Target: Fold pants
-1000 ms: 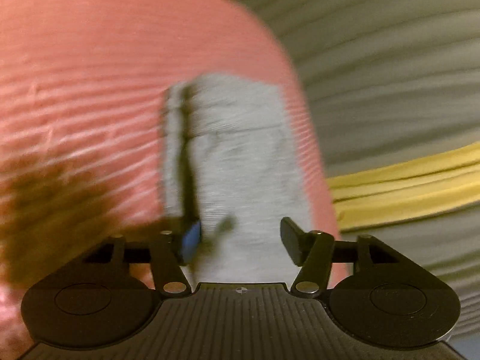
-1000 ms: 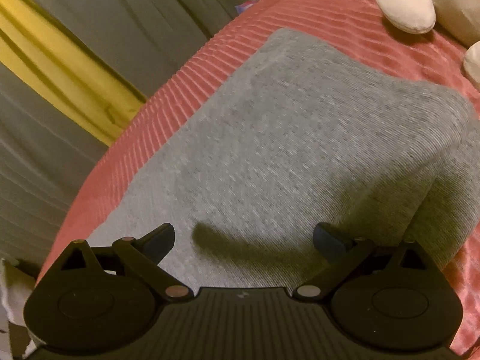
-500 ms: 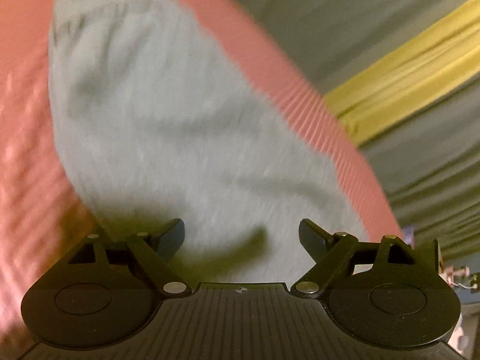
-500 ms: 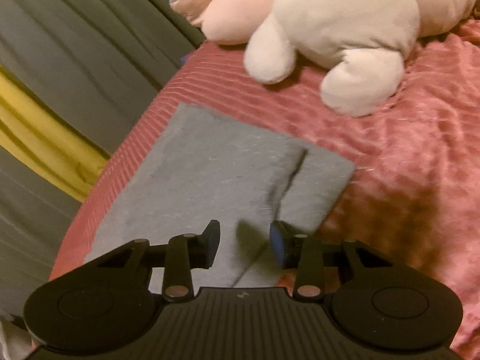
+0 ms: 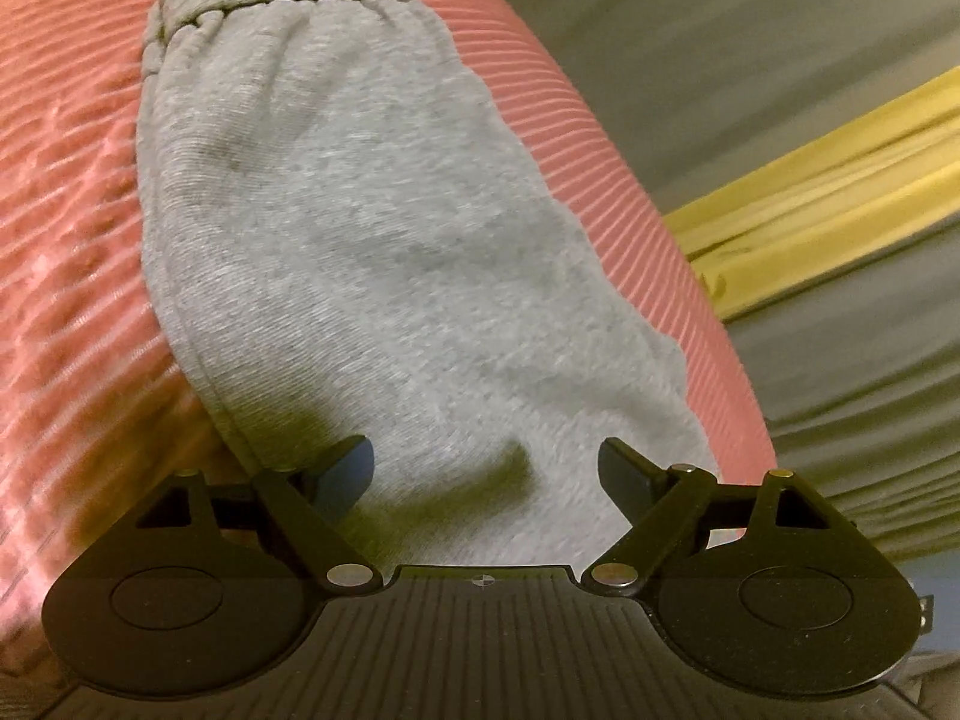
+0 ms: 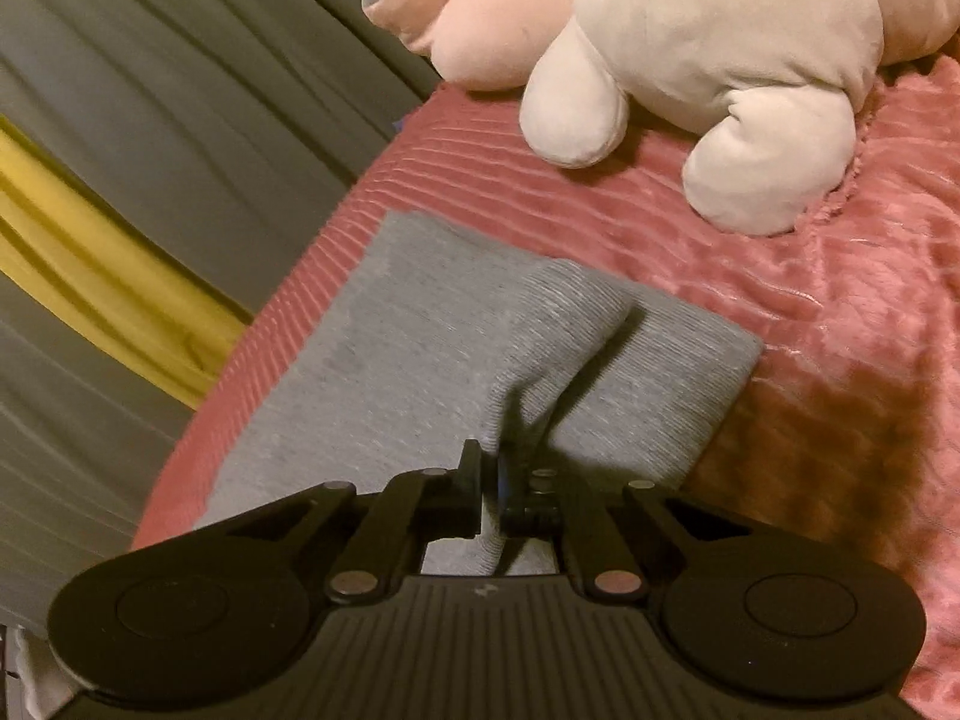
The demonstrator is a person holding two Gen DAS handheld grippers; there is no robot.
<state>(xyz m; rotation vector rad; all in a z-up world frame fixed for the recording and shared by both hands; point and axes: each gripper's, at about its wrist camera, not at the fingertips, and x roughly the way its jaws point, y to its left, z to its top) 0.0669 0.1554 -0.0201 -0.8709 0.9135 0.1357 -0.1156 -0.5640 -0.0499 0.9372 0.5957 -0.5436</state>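
Right gripper fingers just closed, pinching the grey pants; left gripper fingers spread wide.

From my remote station I count one pair of grey pants spread on one pink ribbed blanket, two plush toys at twelve o'clock in the right wrist view, one yellow band at three o'clock across grey curtains, and two grippers, left gripper and right gripper.
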